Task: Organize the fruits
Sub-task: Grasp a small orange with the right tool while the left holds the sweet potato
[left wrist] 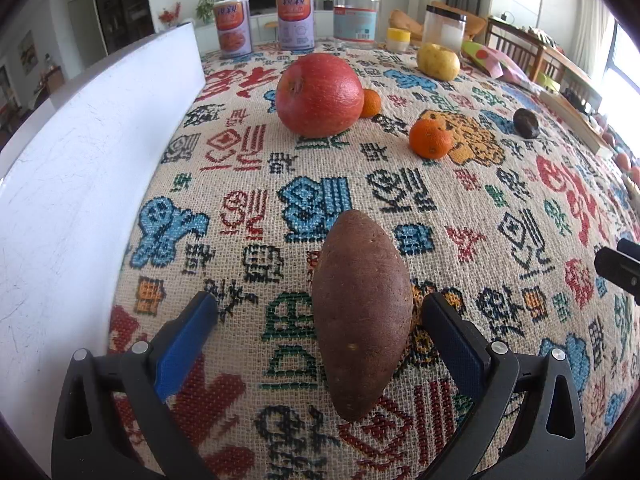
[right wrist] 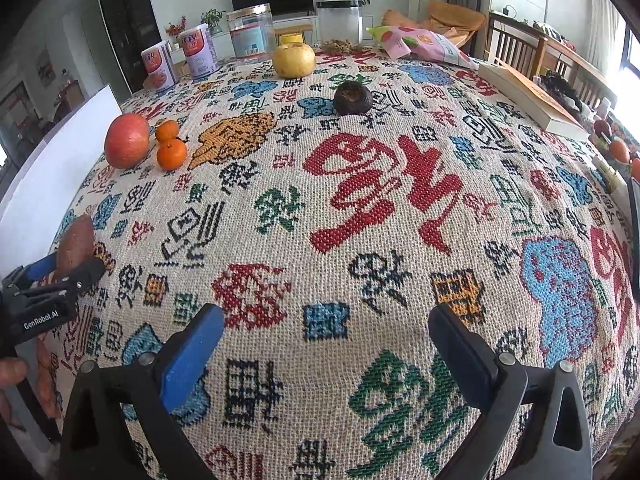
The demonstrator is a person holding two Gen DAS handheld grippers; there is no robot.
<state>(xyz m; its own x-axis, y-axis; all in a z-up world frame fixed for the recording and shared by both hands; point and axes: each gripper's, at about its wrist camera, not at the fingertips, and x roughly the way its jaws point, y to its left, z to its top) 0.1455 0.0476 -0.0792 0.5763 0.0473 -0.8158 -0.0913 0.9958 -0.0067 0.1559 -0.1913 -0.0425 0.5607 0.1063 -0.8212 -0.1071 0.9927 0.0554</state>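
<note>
A brown sweet potato (left wrist: 362, 316) lies on the patterned tablecloth (left wrist: 500, 208) between the fingers of my left gripper (left wrist: 320, 302). That gripper is open: the right finger sits close to the potato and the left finger stands well off it. The right wrist view shows the same potato (right wrist: 76, 246) at the far left. My right gripper (right wrist: 326, 312) hangs open over bare cloth with nothing between its fingers. Farther back lie a big red fruit (left wrist: 320, 94), two tangerines (left wrist: 430, 138) (left wrist: 371, 102), a yellow fruit (left wrist: 438, 61) and a dark round fruit (left wrist: 527, 123).
A white board (left wrist: 80, 160) runs along the table's left side. Two cans (left wrist: 234, 26), clear jars (left wrist: 356, 14), a small yellow cup (left wrist: 398, 39) and a snack bag (right wrist: 420, 46) line the far edge. A book (right wrist: 532, 100) lies at the right, with wooden chairs behind.
</note>
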